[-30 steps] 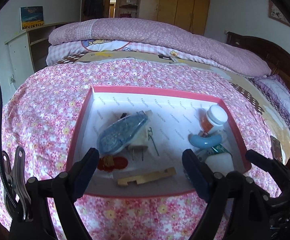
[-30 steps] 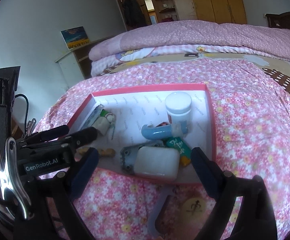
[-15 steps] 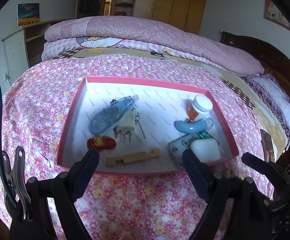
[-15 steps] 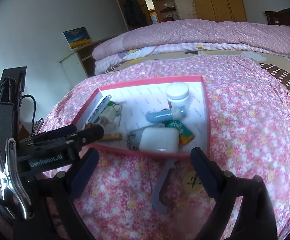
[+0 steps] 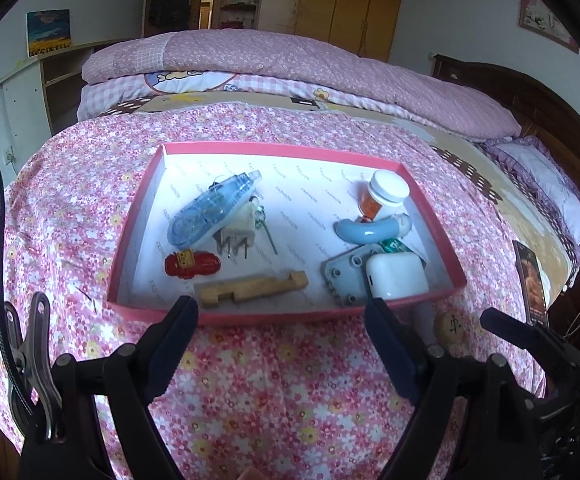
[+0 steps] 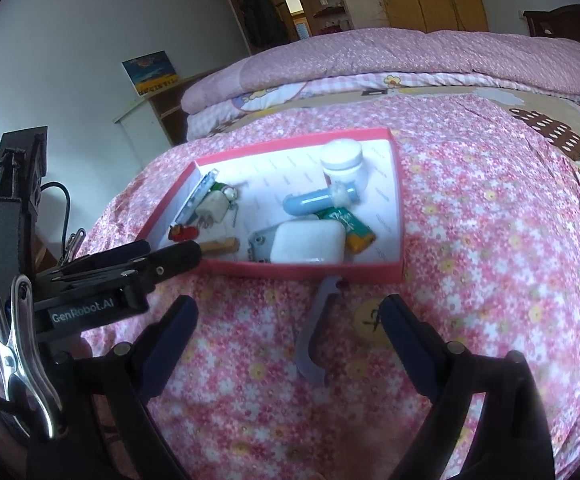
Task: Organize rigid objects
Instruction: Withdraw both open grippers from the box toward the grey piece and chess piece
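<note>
Grey hook (image 6: pixel 315 338) & wooden disc (image 6: pixel 370 320) just outside pink tray's (image 6: pixel 302 270) near edge

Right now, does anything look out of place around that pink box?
Yes. Two things lie outside the pink box, on the floral bedspread before its near wall: a grey curved hook-like piece and a round wooden disc. Everything else sits inside.
</note>
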### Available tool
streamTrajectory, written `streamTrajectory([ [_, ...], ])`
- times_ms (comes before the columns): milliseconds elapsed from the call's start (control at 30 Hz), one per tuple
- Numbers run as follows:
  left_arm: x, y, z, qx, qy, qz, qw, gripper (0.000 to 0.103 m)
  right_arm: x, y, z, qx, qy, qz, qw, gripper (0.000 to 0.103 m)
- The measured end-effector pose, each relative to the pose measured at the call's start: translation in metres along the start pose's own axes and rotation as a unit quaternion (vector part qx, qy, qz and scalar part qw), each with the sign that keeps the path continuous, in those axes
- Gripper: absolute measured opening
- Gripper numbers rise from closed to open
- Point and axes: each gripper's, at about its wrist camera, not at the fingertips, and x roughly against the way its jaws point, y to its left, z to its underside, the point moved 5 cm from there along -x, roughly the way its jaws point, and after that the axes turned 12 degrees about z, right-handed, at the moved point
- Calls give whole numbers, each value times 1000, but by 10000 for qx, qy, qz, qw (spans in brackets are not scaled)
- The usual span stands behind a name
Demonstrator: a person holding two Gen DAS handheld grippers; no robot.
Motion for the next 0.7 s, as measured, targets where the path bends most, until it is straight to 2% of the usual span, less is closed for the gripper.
streamTrajectory([
  [300,2,-2,16,-25,123,9,9999,88,9,-21,18,-94,78,178,9998,95],
  [533,-6,-14,29,-35,350,223,9991,88,10,-40,29,-176,224,352,9990,95],
  [700,-14,-26,35,-181,470,175,9986,88,15,-45,36,138,171,572,9981,95],
])
